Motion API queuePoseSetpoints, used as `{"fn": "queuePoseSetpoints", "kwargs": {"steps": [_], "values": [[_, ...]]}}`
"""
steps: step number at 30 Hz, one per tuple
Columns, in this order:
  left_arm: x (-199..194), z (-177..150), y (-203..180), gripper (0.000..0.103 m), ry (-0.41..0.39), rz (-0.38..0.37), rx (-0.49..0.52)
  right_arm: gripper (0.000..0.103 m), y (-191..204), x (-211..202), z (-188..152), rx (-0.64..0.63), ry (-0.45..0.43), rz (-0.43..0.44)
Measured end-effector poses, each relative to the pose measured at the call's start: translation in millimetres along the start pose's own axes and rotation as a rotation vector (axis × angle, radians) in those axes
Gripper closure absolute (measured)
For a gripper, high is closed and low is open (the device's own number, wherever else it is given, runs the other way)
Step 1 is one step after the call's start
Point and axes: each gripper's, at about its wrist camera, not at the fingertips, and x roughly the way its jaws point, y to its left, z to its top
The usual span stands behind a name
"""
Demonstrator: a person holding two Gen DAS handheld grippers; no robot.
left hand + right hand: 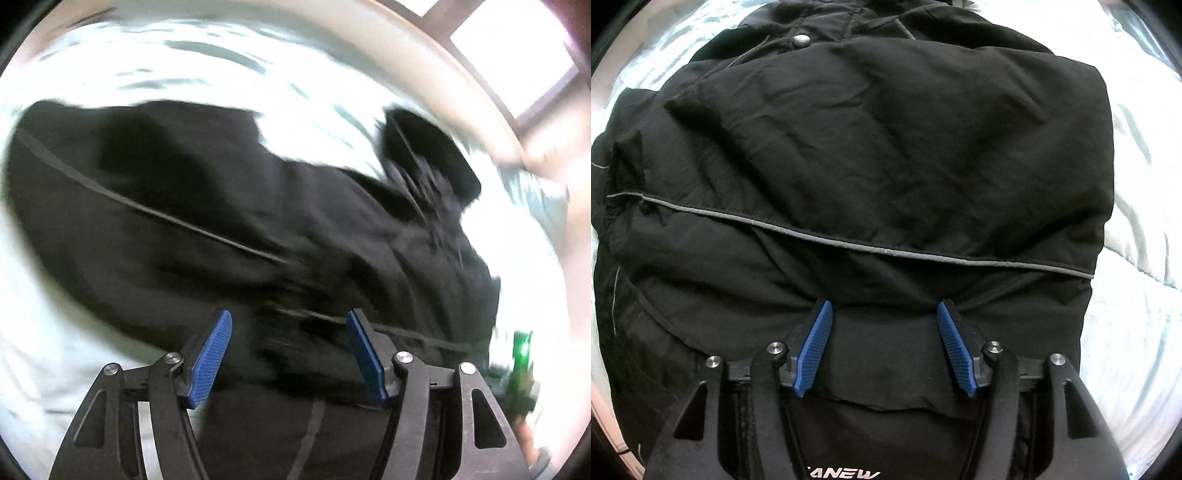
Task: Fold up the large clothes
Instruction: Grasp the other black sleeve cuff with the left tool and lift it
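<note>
A large black jacket (886, 147) with a thin grey piping line (871, 247) lies folded on pale bedding (1137, 332). My right gripper (882, 306) points straight down into it. A flat flap of the jacket fills the gap between its blue pads (812, 347), and creases run out from both tips. In the blurred left wrist view the black jacket (221, 206) spreads below my left gripper (290, 317). That gripper is open, its blue pads (212, 362) wide apart over the fabric and holding nothing.
White, wrinkled bedding (55, 350) surrounds the jacket on all sides. A bright window (513, 55) and a wall sit beyond the bed at the upper right. At the right edge of the left wrist view a green light (522, 347) glows on a dark device.
</note>
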Motion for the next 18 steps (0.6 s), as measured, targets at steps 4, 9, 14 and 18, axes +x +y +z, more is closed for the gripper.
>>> {"fn": "queuePoseSetpoints", "kwargs": {"steps": [4,9,14,18], "values": [[-37,28,78,0.037,-0.104,0.1,-0.149,0.04,8,0,8,0.007,0.01,-0.005],[-75,72,182,0.037,-0.232,0.162,-0.313,0.038,15,1,18,0.004,0.025,-0.019],[-64,105,258,0.037,-0.266,0.178,-0.439,0.037,23,-1,26,0.001,0.045,-0.04],[-41,116,289,0.037,-0.254,0.15,-0.514,0.037,27,-2,33,-0.007,0.056,-0.044]]}}
